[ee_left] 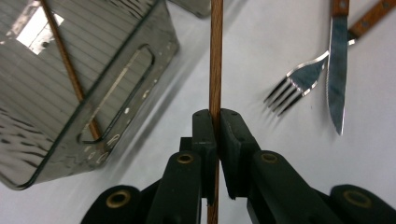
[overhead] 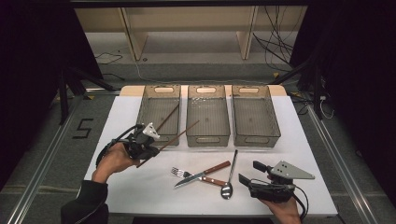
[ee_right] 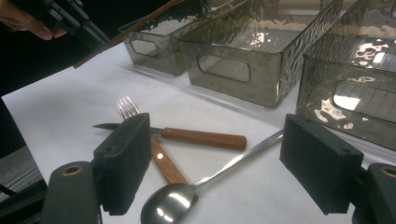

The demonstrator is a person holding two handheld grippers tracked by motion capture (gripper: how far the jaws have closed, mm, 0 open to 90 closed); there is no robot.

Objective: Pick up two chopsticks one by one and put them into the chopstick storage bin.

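Left claw (overhead: 148,145) is clamped on 1 chopstick (overhead: 180,133), held above the worktop (overhead: 140,186) near the left bin (overhead: 159,113), where another chopstick (overhead: 168,117) lies. Advice: align the stick lengthwise over the bin, lower, then release. Right claw (ee_right: 210,175) stands wide open, empty.

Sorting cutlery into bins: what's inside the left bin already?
One chopstick leans inside the left bin, its top end poking over the rim. Nothing else shows through its see-through walls.
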